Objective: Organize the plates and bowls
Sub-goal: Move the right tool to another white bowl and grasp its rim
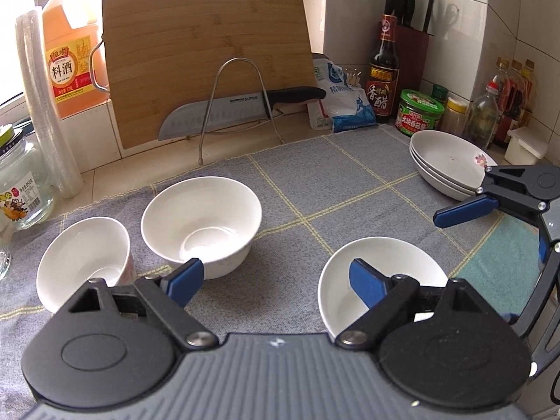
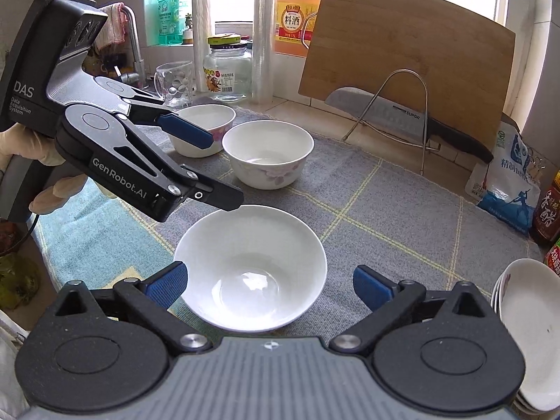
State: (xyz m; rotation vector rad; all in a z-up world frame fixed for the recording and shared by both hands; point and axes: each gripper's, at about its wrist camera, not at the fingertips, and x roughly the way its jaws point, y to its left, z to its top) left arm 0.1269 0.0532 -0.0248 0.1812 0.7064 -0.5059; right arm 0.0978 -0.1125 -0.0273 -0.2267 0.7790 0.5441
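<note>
Left wrist view: left gripper (image 1: 274, 281) jaws wide, nothing held, pads apart over grey cloth (image 1: 350, 175). Right wrist view: right gripper (image 2: 269, 281) also wide open, empty, a pad on either side of near bowl (image 2: 250, 266), neither pressing.

Three bowls upright on cloth: near bowl front, mid bowl (image 1: 201, 224) behind it, far bowl (image 1: 84, 262) just beside mid one, toward the glass jar (image 1: 21, 189). Plates (image 1: 451, 164) already stacked at the cloth's other corner, well apart from the bowls. Knife (image 1: 241, 108) and board (image 1: 206, 59) on the rack behind, clear of work.

Judgement: plates look done; bowls not yet nested. Next step likely pick one bowl and drop it into another. Do it well: pinch the rim wall, one pad inside, one outside, not across the full mouth. Lift straight, keep level, centre over target bowl, lower until seated, then release. Glazed ware is slippery; grip firm. Keep the grippers from crossing.
</note>
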